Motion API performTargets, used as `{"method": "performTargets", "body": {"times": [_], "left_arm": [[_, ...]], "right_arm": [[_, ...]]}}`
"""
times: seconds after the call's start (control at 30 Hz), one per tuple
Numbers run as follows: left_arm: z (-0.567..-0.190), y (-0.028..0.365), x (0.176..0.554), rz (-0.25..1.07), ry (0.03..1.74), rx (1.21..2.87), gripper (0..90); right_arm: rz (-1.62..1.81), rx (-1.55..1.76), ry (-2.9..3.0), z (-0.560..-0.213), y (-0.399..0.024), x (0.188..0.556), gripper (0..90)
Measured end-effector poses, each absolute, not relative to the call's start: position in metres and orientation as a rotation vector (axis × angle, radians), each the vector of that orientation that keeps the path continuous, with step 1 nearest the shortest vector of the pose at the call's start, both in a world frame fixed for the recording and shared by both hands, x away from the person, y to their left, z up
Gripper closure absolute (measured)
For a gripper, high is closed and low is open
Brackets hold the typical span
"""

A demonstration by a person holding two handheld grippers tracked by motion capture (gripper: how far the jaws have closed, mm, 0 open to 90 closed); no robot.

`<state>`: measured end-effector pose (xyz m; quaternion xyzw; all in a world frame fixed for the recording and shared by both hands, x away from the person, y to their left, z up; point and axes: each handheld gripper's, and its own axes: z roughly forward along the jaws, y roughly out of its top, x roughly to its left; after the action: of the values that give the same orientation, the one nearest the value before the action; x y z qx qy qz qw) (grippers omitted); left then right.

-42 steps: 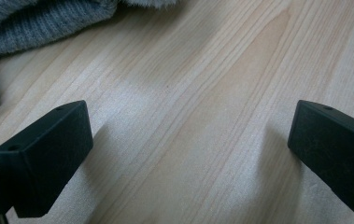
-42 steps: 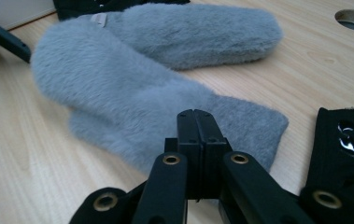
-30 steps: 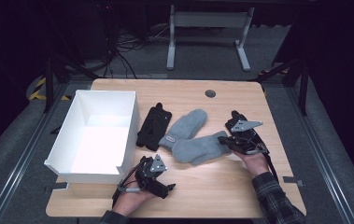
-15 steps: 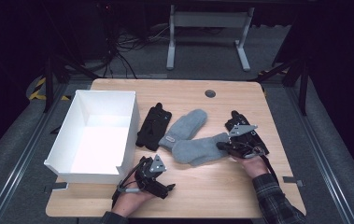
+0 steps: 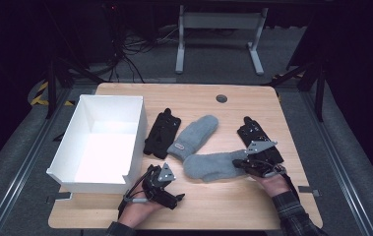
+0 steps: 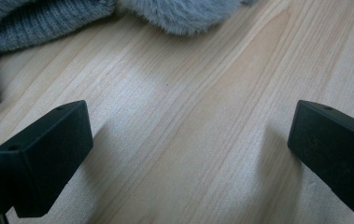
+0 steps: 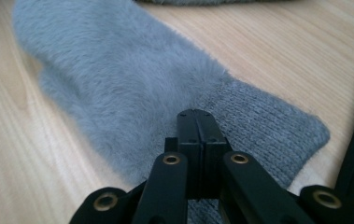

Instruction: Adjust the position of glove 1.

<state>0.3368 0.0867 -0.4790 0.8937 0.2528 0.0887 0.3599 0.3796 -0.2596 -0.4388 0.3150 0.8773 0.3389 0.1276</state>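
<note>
The right gripper [image 7: 196,122] has its jaws pressed together over the knit cuff of the nearer grey mitten [image 5: 212,166], near the bench's right edge; whether fabric is pinched is hard to make out; the left gripper [image 6: 188,158], near the front edge, has its jaws wide apart on bare wood, holding nothing.

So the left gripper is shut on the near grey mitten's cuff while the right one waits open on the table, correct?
Sides swapped. The right gripper is shut on the near grey mitten at its cuff, as the right gripper view shows; the left gripper waits open over the table.
</note>
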Motion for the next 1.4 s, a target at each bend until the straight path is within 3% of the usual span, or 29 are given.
{"method": "performTargets", "body": {"times": [0.6, 0.7, 0.77, 0.87, 0.9, 0.97, 1.03, 1.4], "left_arm": [[-0.477, 0.087, 0.336, 0.236, 0.664, 2.3, 2.0], [-0.471, 0.089, 0.334, 0.219, 0.678, 2.304, 21.4], [-0.466, 0.09, 0.332, 0.209, 0.679, 2.288, 27.7], [-0.456, 0.091, 0.331, 0.169, 0.667, 2.237, 48.8], [-0.453, 0.09, 0.331, 0.154, 0.659, 2.229, 61.6], [-0.448, 0.086, 0.332, 0.134, 0.649, 2.219, 77.2], [-0.445, 0.079, 0.334, 0.115, 0.641, 2.225, 87.1], [-0.45, 0.033, 0.342, 0.071, 0.577, 2.327, 90.0]], "right_arm": [[0.969, 0.867, 2.59, -0.435, -0.262, 0.335, 90.0], [1.026, 0.857, 2.542, -0.426, -0.267, 0.337, 90.0], [1.047, 0.864, 2.508, -0.421, -0.272, 0.339, 90.0], [1.053, 0.896, 2.473, -0.417, -0.281, 0.348, 90.0], [1.052, 0.907, 2.462, -0.417, -0.285, 0.351, 90.0], [1.043, 0.916, 2.457, -0.416, -0.29, 0.358, 90.0], [1.046, 0.932, 2.447, -0.416, -0.294, 0.364, 90.0], [0.988, 0.918, 2.504, -0.43, -0.286, 0.397, 90.0]]}}
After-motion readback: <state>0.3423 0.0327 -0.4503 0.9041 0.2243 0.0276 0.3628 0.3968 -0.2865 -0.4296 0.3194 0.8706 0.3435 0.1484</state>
